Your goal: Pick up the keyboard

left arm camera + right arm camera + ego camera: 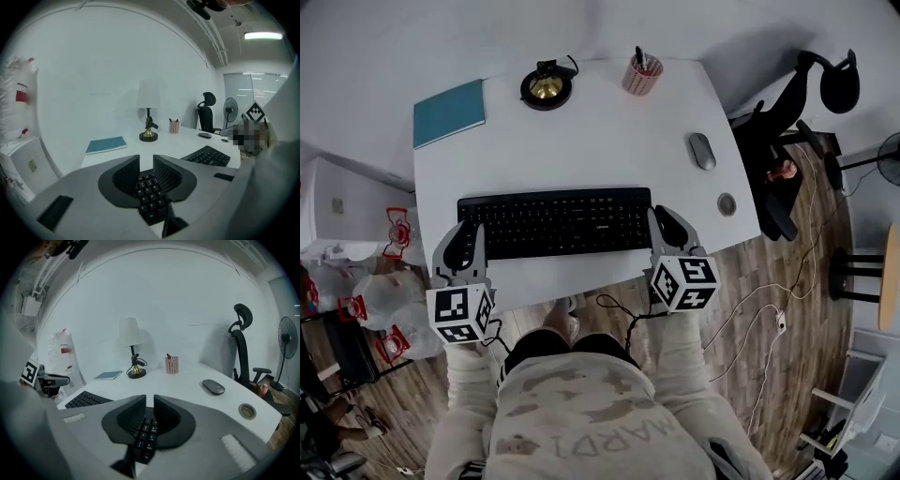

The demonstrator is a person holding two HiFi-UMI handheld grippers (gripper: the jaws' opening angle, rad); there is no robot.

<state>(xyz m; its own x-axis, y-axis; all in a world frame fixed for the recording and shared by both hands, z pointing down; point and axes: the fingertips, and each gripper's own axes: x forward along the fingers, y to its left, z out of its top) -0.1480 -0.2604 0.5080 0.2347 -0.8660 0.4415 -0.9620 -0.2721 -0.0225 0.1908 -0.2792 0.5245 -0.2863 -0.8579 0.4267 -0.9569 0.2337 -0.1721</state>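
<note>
A black keyboard [553, 222] lies flat across the near part of the white desk [581, 141]. My left gripper [466, 236] sits over its left end and my right gripper [667, 223] over its right end, both pointing away from me and slightly down. In the left gripper view the jaws of the left gripper [146, 159] stand a narrow gap apart, with the keyboard's keys [149, 194] showing in the gap below them. The right gripper [150, 398] looks the same, narrowly open above the keys [143, 437]. Neither pair of pads presses on the keyboard.
A teal notebook [448, 112] lies at the back left, a brass lamp base [547, 87] at the back middle, and a pen cup [642, 73] beside it. A grey mouse [702, 150] and a cable grommet [727, 203] sit at the right. A black office chair [787, 150] stands right of the desk.
</note>
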